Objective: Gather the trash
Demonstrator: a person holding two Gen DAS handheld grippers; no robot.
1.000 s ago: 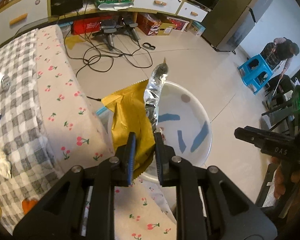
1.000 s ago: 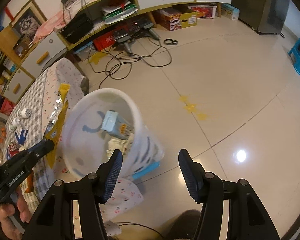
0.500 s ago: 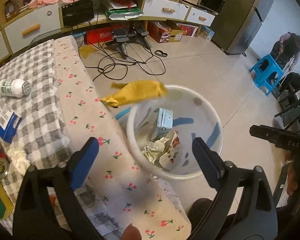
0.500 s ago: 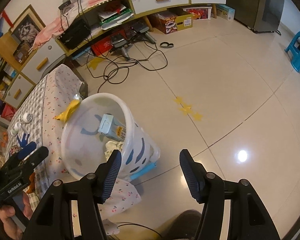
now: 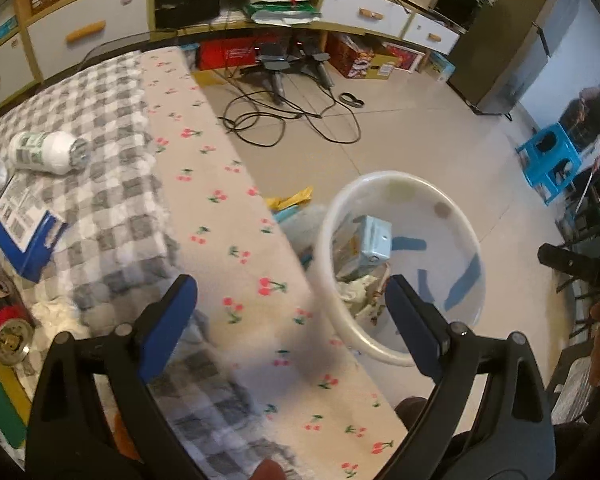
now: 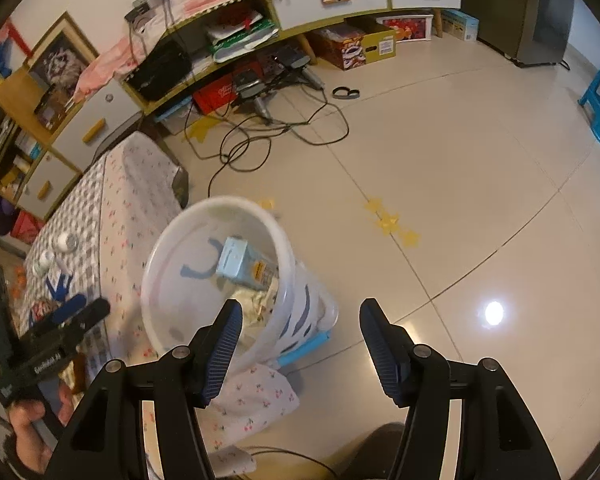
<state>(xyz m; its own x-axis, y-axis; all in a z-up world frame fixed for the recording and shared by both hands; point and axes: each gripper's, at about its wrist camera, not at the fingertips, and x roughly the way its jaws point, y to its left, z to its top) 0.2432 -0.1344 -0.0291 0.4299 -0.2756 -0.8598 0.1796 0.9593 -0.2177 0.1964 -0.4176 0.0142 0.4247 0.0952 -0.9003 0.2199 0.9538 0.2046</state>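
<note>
Here left gripper (image 6: pixel 66 312) reads, perhaps, "GenRobot.AI"; jaws apart.

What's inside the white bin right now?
The white bin holds a light blue carton leaning on its wall, with crumpled paper wrappers beneath. Whatever lies under them, and the bin's floor there, is covered. A yellow wrapper lies outside it.

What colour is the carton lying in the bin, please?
Light blue carton; the left wrist view shows it best.

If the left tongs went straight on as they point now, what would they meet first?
Probably the cherry-print tablecloth at the table edge, directly between the open left tongs; the white trash bin sits just right. Depth is uncertain.
</note>
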